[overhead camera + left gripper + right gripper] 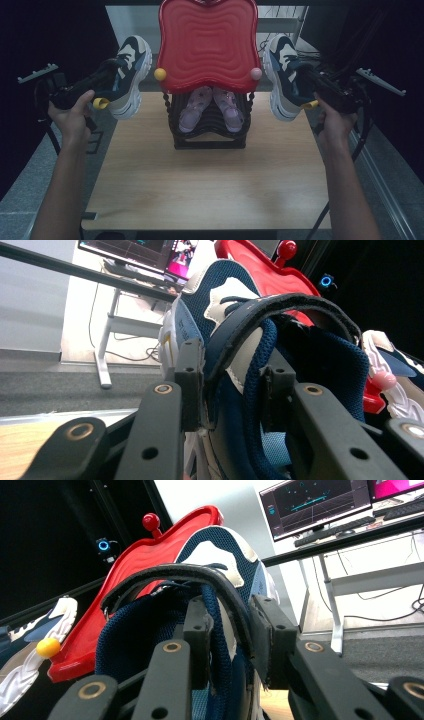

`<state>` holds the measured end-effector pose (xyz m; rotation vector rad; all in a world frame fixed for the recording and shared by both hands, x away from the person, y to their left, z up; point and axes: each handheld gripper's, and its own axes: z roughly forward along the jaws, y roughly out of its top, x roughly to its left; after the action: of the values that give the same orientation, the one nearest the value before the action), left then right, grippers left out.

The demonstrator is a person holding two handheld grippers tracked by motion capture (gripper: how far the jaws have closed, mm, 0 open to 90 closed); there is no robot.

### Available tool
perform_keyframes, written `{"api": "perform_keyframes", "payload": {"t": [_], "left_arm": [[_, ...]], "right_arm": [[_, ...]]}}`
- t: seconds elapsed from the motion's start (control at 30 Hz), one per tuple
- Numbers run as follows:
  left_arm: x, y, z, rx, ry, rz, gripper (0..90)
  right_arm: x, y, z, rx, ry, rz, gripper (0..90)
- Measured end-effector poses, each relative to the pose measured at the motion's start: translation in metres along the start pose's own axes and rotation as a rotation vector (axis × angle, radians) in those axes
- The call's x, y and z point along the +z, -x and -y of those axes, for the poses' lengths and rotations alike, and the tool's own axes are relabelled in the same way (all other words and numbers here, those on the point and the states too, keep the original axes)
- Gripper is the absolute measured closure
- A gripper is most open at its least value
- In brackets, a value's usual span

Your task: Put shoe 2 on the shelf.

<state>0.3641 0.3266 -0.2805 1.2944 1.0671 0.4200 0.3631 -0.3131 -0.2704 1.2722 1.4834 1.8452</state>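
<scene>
Gripping a navy-and-white sneaker each, both grippers hang in the air off the sides of the wooden table. The left gripper has its jaws clamped on the collar of the left sneaker, one jaw inside the shoe's opening and one outside, and holds it off the table's left edge, near the far left corner. The right gripper pinches the collar of the right sneaker the same way, off the right edge. Between the two shoes, at the middle of the table's far edge, stands a black shoe rack with a red wavy top shelf. A pair of translucent pink sandals rests on the tier beneath it.
</scene>
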Motion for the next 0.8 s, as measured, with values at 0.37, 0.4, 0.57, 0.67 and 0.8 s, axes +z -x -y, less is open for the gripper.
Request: {"api": "perform_keyframes", "payload": {"t": [0.37, 0.4, 0.57, 0.67, 0.8], "left_arm": [[0.008, 0.011, -0.013, 0.004, -0.003, 0.017, 68.8], [0.009, 0.011, -0.014, 0.005, -0.004, 0.020, 68.8], [0.011, 0.016, -0.019, 0.006, -0.003, 0.028, 68.7], [0.014, 0.022, -0.022, 0.012, -0.005, 0.031, 68.8], [0.019, 0.029, -0.027, 0.021, -0.015, 0.038, 68.7]], "right_arm": [[0.005, -0.014, -0.016, -0.010, 0.004, -0.021, 70.9], [0.005, -0.015, -0.017, -0.014, 0.002, -0.021, 70.9], [0.009, -0.024, -0.025, -0.022, -0.002, -0.032, 70.9], [0.013, -0.029, -0.028, -0.025, -0.002, -0.039, 70.8], [0.019, -0.038, -0.033, -0.030, -0.004, -0.053, 70.8]]}}
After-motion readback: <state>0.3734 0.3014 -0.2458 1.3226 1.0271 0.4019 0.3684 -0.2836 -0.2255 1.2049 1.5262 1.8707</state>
